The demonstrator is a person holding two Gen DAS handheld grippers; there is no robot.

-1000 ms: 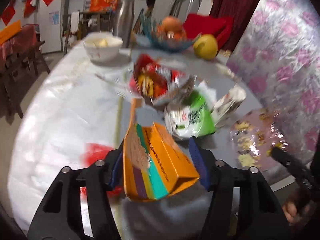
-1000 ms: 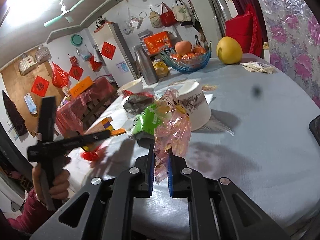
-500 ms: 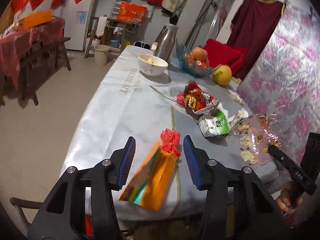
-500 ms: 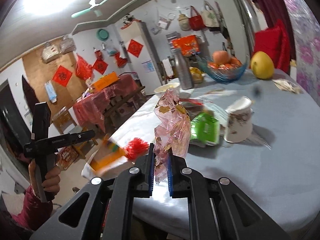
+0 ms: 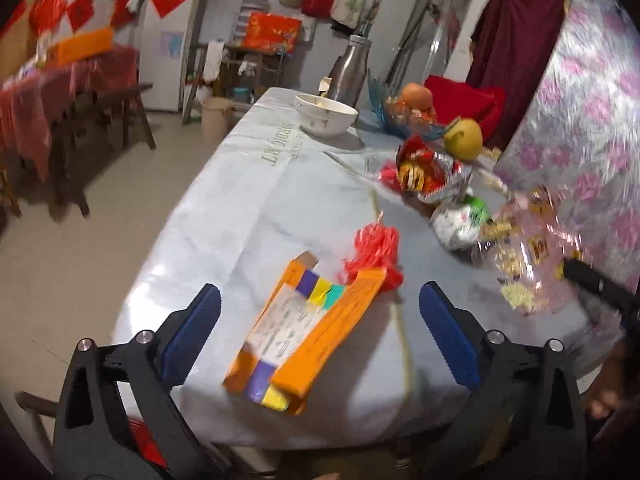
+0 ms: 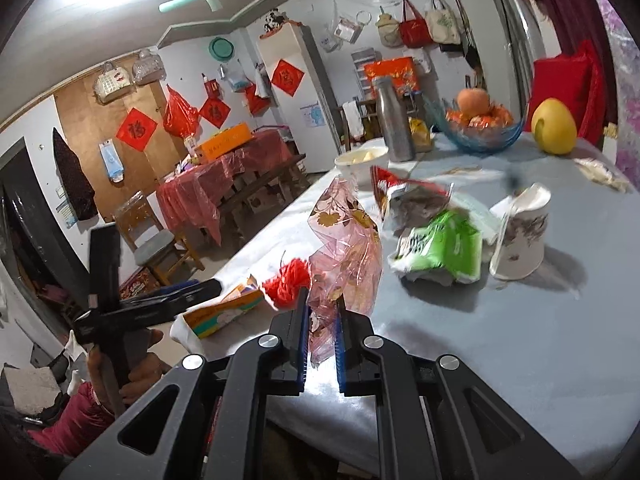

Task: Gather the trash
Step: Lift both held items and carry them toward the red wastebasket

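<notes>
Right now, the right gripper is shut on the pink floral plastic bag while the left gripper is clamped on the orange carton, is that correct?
Not quite: in the left wrist view the left gripper is open, its fingers clear of the orange carton. The right gripper does hold the pink floral plastic bag.

Orange carton point(image 5: 304, 332) falling flattened at the counter's point(image 5: 240, 208) near edge, red tassel point(image 5: 374, 254) at its one o'clock; crinkled pink floral wrapper point(image 6: 344, 256) stands upright.
</notes>
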